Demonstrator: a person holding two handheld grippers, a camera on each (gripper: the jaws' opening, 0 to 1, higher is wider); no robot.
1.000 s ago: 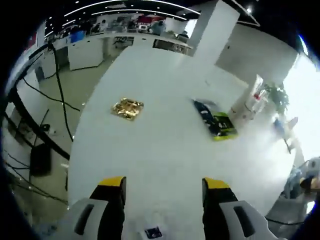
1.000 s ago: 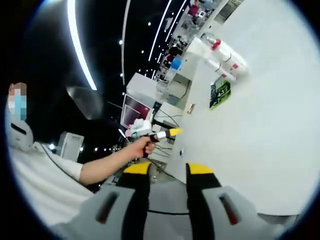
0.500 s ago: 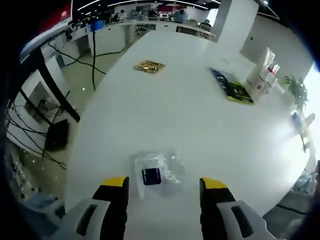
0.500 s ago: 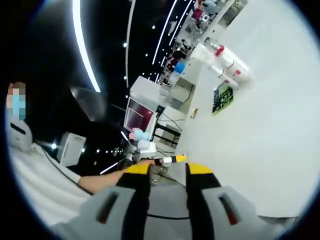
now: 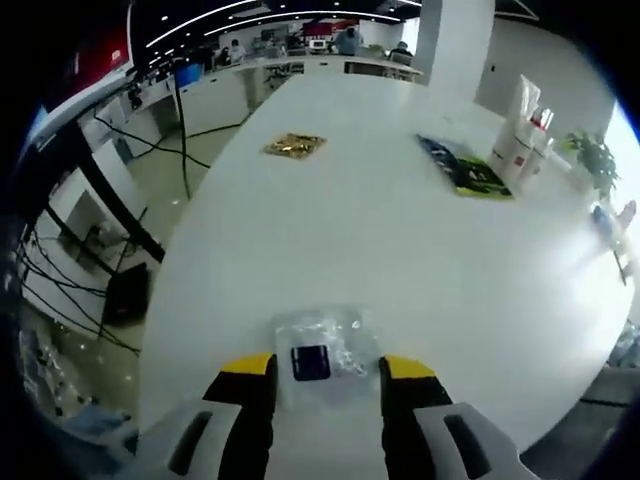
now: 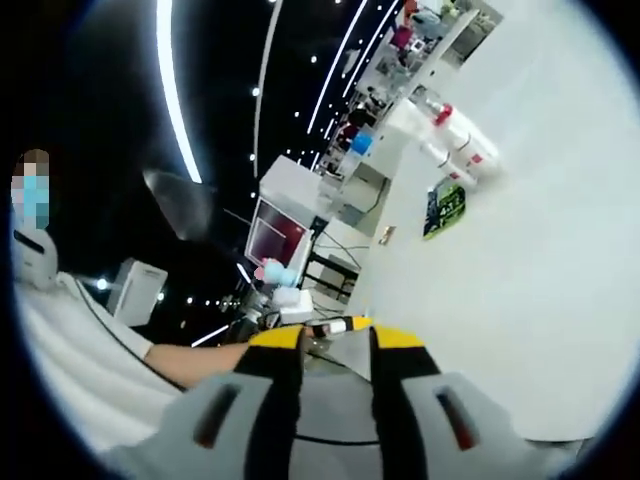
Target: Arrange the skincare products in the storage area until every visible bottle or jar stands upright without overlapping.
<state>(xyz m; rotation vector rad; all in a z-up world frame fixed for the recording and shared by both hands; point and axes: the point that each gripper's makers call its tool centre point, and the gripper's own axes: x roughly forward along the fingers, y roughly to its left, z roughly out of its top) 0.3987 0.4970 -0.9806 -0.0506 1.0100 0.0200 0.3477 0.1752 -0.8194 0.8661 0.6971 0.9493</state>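
On a long white table [image 5: 400, 250], the left gripper [image 5: 325, 368] hovers with its yellow-tipped jaws apart and clamped on nothing, a clear plastic bag [image 5: 322, 345] with a dark square item inside lying on the tabletop between and just ahead of the tips. Well beyond the jaws, to the far right, white skincare bottles [image 5: 520, 135] with red details stand in a group near the table's edge, and a dark and green packet [image 5: 465, 172] lies flat just on the near side of them. Far ahead and to the left of the jaws sits a crumpled gold wrapper [image 5: 294, 146]. In the right gripper view, the right gripper [image 6: 335, 345] is held with a narrow gap between its jaws, nothing between them; the same white bottles [image 6: 455, 135] and green packet [image 6: 444, 207] appear far ahead on the tilted table [image 6: 540, 280], while a person's hand holding the other gripper [image 6: 335, 326] shows just past the left jaw tip.
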